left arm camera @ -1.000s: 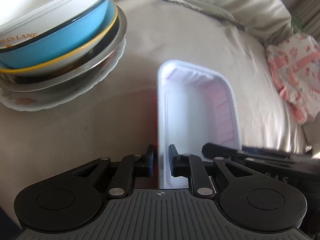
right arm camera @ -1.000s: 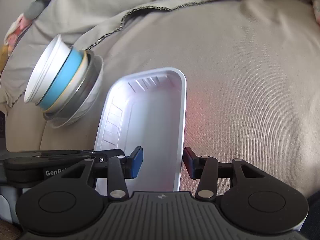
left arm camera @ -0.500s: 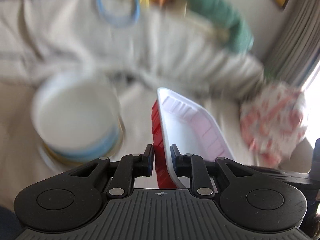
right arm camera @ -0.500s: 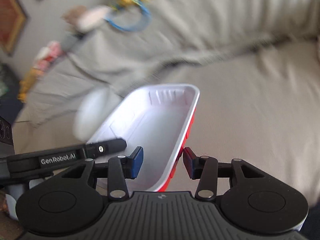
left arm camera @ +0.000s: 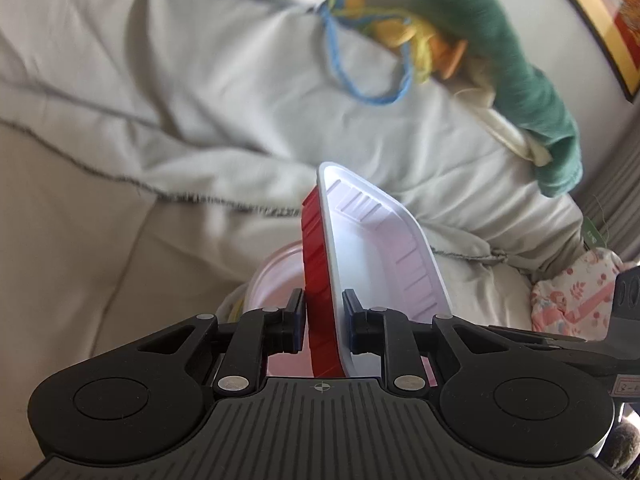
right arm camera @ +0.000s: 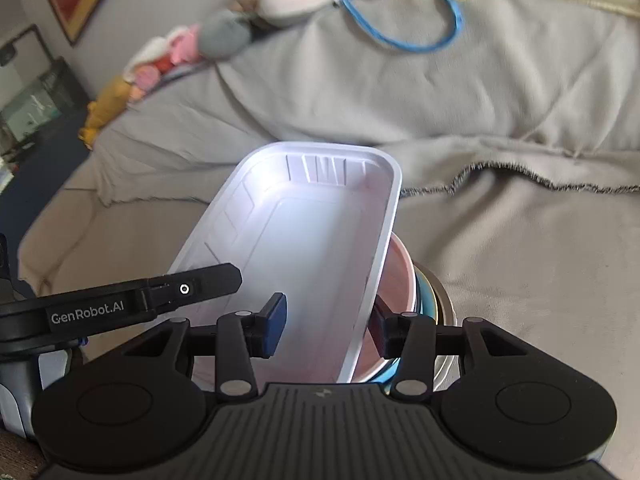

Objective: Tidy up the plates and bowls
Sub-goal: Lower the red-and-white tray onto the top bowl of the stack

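tray: rectangular tray [left arm camera: 384, 240], white inside, red outside, held in the air and tilted, over the bowl stack
left gripper: left gripper [left arm camera: 322, 322] has the tray's left long wall between its pads; the left pad sits on the red outer face, the right pad on the white inner face. Jaws are narrow; they have just been closing a little, with the tray wall between them
right gripper: right gripper [right arm camera: 330, 326] straddles the tray's right long wall, about a quarter open. The left pad is inside the tray and the right pad is outside under the rim. A gap shows on the inner side, so I cannot tell if the pads press on it
bowl stack: nested bowls [right arm camera: 416, 300] sit directly under the tray on the grey cover: a pale pink-white bowl on top, blue and metal rims below it. In the left wrist view only the top bowl [left arm camera: 276, 280] shows, left of the tray's red wall
cover: wrinkled grey fabric [right arm camera: 520, 240] spreads under and behind the bowl stack
clutter: blue cord loop [right arm camera: 404, 36] and soft toys [left arm camera: 500, 60] lie far behind the bowl stack; floral pink cloth [left arm camera: 572, 296] lies to its right
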A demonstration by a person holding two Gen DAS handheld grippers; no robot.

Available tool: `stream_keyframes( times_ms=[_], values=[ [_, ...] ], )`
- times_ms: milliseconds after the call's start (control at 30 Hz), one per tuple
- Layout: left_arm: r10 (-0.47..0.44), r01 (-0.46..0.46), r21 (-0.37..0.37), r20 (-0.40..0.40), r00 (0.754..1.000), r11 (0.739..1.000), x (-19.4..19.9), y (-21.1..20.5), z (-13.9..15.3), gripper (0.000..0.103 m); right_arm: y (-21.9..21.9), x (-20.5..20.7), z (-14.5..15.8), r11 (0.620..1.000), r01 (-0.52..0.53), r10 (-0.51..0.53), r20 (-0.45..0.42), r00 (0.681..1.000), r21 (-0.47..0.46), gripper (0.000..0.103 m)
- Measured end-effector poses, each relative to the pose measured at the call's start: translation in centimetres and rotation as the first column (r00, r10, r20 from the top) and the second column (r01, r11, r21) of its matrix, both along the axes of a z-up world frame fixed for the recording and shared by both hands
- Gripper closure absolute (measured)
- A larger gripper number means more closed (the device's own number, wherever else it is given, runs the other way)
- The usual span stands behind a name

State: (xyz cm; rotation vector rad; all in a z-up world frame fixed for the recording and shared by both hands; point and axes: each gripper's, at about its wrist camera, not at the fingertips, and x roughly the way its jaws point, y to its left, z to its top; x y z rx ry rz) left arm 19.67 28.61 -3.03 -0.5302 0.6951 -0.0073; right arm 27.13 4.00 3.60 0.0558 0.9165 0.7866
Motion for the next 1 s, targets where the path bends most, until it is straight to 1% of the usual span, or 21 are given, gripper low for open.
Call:
stream_keyframes(
  times_ms=[133,267,333,400,500,600,667,733,800,900,1000],
  values=[
    [-0.034,0.033,-0.064,-0.019,0.999,0.997,2.4,0.1,-1.9,0.082,0.5,2.1,-1.7,0.999,0.038,-0.039,-0.017,0.999,-0.030,0.058],
    [-0.046,0.045,-0.096,-0.006,0.999,0.994,3.3,0.1,-2.2,0.080,0.0,3.9,-2.3,0.997,0.070,-0.072,-0.043,0.997,-0.031,0.058],
    [-0.055,0.055,-0.121,0.004,0.998,0.991,3.0,0.3,-2.0,0.080,-0.2,4.1,-2.0,0.997,0.077,-0.078,-0.049,0.996,-0.028,0.058],
    [-0.056,0.058,-0.130,0.023,0.998,0.990,2.1,0.6,-1.4,0.081,-0.7,3.6,-1.3,0.997,0.078,-0.079,-0.047,0.996,-0.011,0.058],
    [-0.042,0.040,-0.167,-0.005,0.999,0.985,0.8,1.2,-1.5,0.081,-0.8,2.3,-0.3,0.999,0.047,-0.047,-0.044,0.998,-0.003,0.058],
    [-0.039,0.033,-0.148,-0.041,0.998,0.988,0.7,1.2,-2.1,0.081,-0.3,1.4,-0.6,0.999,0.028,-0.030,-0.059,0.998,-0.022,0.058],
    [-0.037,0.026,-0.160,-0.067,0.997,0.987,1.1,1.3,-2.9,0.081,0.1,1.3,-1.1,0.998,0.033,-0.036,-0.050,0.998,-0.048,0.058],
    [-0.041,0.029,-0.181,-0.063,0.997,0.983,1.3,1.5,-3.4,0.081,0.3,1.5,-1.6,0.997,0.050,-0.054,-0.054,0.997,-0.065,0.058],
    [-0.026,0.016,-0.186,-0.056,0.998,0.982,1.0,1.8,-3.3,0.081,0.3,1.6,-1.6,0.997,0.055,-0.058,-0.061,0.996,-0.061,0.058],
    [-0.007,0.000,-0.193,-0.039,0.999,0.981,0.9,2.4,-3.1,0.080,0.9,1.5,-1.3,0.997,0.040,-0.043,-0.043,0.998,-0.069,0.058],
    [-0.009,0.001,-0.200,-0.038,0.999,0.980,1.4,2.8,-3.4,0.081,1.7,1.7,-1.3,0.996,0.030,-0.032,-0.029,0.999,-0.078,0.058]
  ],
)
